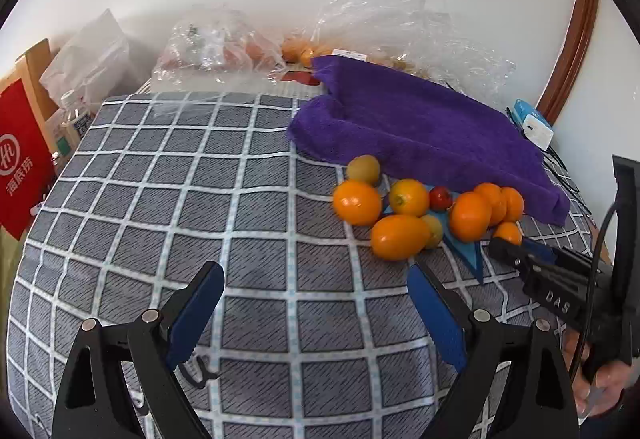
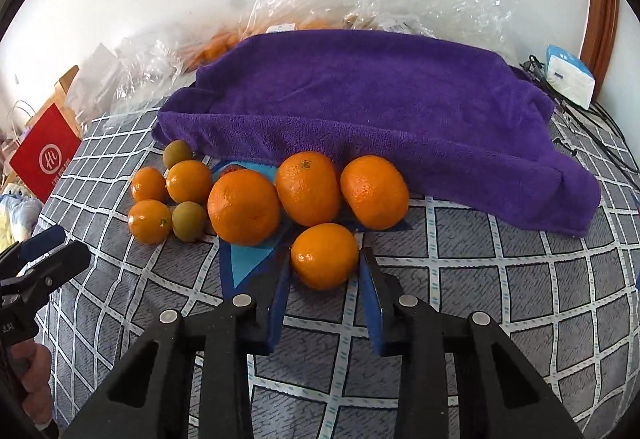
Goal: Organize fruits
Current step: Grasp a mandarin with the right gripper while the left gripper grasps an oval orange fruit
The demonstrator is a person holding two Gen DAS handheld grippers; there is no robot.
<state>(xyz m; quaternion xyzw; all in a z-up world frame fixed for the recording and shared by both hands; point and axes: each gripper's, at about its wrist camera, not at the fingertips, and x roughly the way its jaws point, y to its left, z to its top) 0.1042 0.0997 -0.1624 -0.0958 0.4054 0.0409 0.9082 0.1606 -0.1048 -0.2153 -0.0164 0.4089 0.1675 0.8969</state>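
With the right hand-held gripper [image 2: 325, 273] pinched on the nearest orange [image 2: 325, 256] at the pile's front edge on the checked worktop [image 2: 500, 279], that fruit sits dead ahead between its fingers. Left hand-held gripper [image 1: 316, 287] hangs wide, holding nothing, fruit off to its right.

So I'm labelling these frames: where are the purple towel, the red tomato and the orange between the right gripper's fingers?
purple towel [image 2: 360, 95]: right wrist view, middle of its top.
red tomato [image 1: 440, 198]: left wrist view, its visible front.
orange [image 2: 324, 255]: right wrist view, centre of its peel.
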